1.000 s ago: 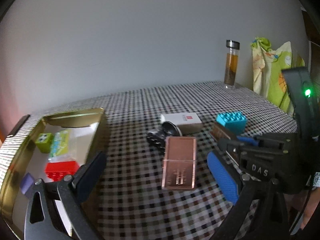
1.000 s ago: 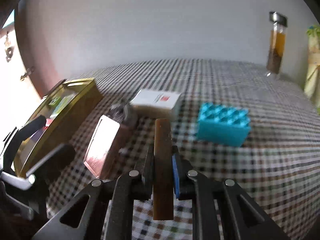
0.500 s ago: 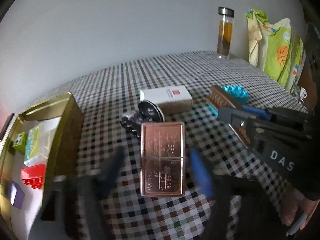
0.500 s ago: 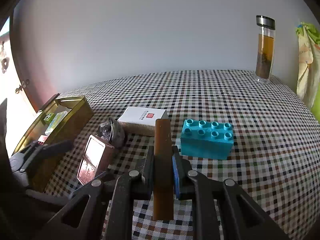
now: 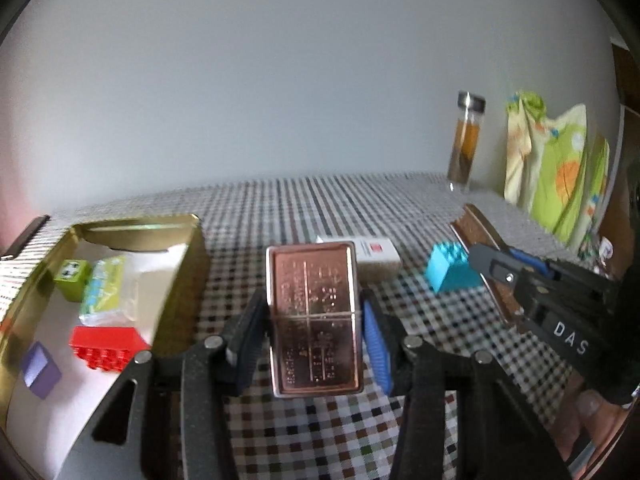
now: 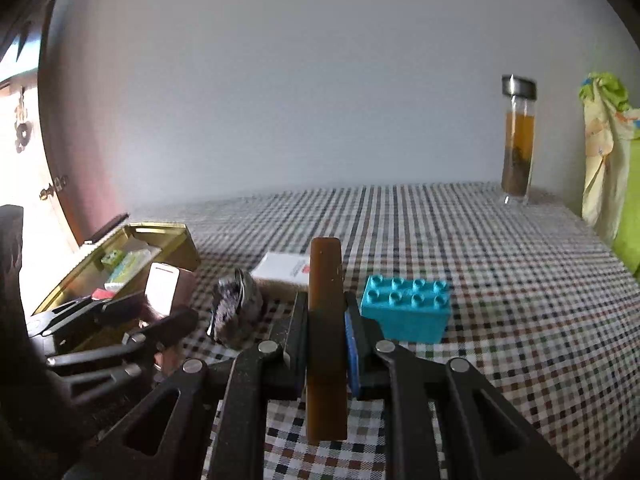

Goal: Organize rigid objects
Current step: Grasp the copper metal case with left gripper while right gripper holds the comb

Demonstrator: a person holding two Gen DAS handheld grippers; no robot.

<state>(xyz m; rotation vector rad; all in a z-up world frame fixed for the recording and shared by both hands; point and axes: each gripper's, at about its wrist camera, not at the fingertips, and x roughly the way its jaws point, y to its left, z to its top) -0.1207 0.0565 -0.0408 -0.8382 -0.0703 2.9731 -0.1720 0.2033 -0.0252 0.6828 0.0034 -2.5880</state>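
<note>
- Left gripper (image 5: 314, 330): jaws have just been closing, now clamped on the copper-coloured metal case (image 5: 314, 320), one pad on each long side; case tilted up off the checked tabletop (image 5: 360, 440).
- Right gripper (image 6: 326, 340): clenched on a thin brown slab (image 6: 326, 320), gripped edge-on between the pads, both ends sticking out past the jaws.
- Left of the copper case: open gold tin (image 5: 188, 264) on the tabletop, holding a green cube (image 5: 72, 278), a pale green packet (image 5: 102, 294), a red studded brick (image 5: 106, 346) and a purple cube (image 5: 40, 370).
- Behind the case: white box with a red mark (image 5: 376, 254), lying flat.
- Near the right gripper: turquoise studded brick (image 6: 406, 312), resting on the tabletop, just right of the slab.
- Between the two grippers in the right wrist view: dark round object (image 6: 236, 314), too blurred to identify.
- Far right corner: tall glass bottle (image 6: 518, 140) with amber liquid, upright by the wall; yellow-green cloth (image 5: 556, 176) hanging beside it.
</note>
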